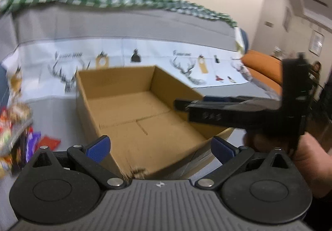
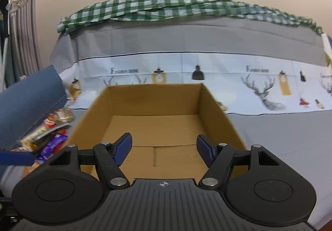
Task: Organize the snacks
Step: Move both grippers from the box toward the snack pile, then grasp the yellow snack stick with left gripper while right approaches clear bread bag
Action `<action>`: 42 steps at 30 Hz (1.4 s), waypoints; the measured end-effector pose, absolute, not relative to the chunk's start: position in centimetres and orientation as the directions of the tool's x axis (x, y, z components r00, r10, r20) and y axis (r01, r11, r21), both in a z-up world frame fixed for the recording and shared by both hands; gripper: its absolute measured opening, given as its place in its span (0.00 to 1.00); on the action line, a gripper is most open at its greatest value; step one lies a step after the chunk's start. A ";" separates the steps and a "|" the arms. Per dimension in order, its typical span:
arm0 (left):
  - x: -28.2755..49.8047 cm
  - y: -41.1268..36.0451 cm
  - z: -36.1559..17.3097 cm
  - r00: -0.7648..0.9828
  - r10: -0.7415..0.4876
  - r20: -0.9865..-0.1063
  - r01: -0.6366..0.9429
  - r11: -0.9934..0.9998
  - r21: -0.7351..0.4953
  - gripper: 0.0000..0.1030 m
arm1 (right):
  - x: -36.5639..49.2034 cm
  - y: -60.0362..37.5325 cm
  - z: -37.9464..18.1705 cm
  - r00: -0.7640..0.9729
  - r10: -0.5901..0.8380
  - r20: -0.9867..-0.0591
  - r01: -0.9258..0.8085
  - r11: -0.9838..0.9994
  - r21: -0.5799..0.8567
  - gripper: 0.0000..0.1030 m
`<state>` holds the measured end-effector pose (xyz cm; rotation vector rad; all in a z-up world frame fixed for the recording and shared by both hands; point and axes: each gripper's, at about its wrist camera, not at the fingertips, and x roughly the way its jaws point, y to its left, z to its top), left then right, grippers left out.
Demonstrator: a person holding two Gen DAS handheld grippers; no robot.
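My right tool [image 2: 164,151] and left tool [image 1: 159,148] both gape wide, holding nothing, over the empty cardboard box [image 2: 157,127]. The snacks [image 2: 47,131] lie piled left of it; I judge picking one comes next.

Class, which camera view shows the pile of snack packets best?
The right wrist view: the snack packets lie left of the cardboard box, fairly distinct. The left wrist view shows them only as a blur at its left edge.
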<state>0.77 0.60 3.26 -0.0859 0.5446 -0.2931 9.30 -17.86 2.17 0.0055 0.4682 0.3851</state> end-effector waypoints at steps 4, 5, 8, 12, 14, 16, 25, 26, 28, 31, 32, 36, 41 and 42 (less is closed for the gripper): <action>0.6 3.1 4.7 0.822 -0.292 -0.488 0.265 0.956 -0.126 0.99 | 9.2 -16.5 2.9 0.812 0.397 -0.428 -0.375 0.917 0.139 0.67; 0.6 3.8 4.9 0.826 -0.285 -0.487 0.259 0.958 -0.123 0.96 | 9.1 -16.0 3.1 0.807 0.411 -0.424 -0.384 0.911 0.151 0.65; 0.6 6.7 4.9 0.836 -0.240 -0.494 0.215 0.971 -0.108 0.80 | 8.7 -14.4 3.6 0.795 0.439 -0.420 -0.416 0.897 0.149 0.60; 1.6 10.4 3.7 0.825 -0.155 -0.544 0.152 0.987 -0.052 0.39 | 8.0 -12.1 3.8 0.767 0.490 -0.415 -0.474 0.868 0.150 0.52; 2.0 12.1 2.6 0.814 -0.100 -0.572 0.112 0.994 -0.013 0.23 | 7.8 -10.9 3.8 0.752 0.514 -0.412 -0.500 0.853 0.151 0.49; 2.2 14.3 1.6 0.808 -0.084 -0.584 0.079 0.996 -0.034 0.22 | 7.3 -9.7 3.7 0.738 0.540 -0.406 -0.526 0.836 0.156 0.46; -0.4 24.0 0.3 0.852 0.030 -0.523 -0.258 0.893 -0.369 0.22 | 5.9 -2.4 2.6 0.612 0.672 -0.418 -0.677 0.718 0.164 0.36; -0.6 24.3 0.5 0.852 0.035 -0.522 -0.269 0.885 -0.380 0.22 | 5.8 -1.7 2.5 0.595 0.682 -0.424 -0.690 0.705 0.165 0.36; -0.5 24.6 0.8 0.847 0.035 -0.531 -0.274 0.884 -0.379 0.22 | 5.8 0.2 1.9 0.561 0.698 -0.445 -0.714 0.680 0.168 0.36; -0.1 24.8 0.7 0.832 0.047 -0.553 -0.291 0.885 -0.364 0.22 | 6.0 2.9 0.5 0.495 0.710 -0.501 -0.739 0.647 0.187 0.37; -0.4 24.8 0.4 0.827 0.054 -0.559 -0.302 0.883 -0.360 0.22 | 6.1 3.9 0.0 0.473 0.708 -0.524 -0.745 0.639 0.192 0.39; -0.2 25.6 -0.6 0.809 0.075 -0.583 -0.347 0.861 -0.371 0.23 | 6.3 7.1 -1.6 0.412 0.680 -0.607 -0.758 0.625 0.186 0.60; 0.3 26.0 -1.3 0.770 0.118 -0.626 -0.400 0.854 -0.332 0.24 | 6.4 9.1 -3.9 0.402 0.603 -0.689 -0.739 0.658 0.145 0.82; 0.6 25.9 -1.4 0.755 0.129 -0.643 -0.412 0.856 -0.311 0.24 | 6.5 9.3 -4.2 0.400 0.591 -0.701 -0.734 0.664 0.142 0.82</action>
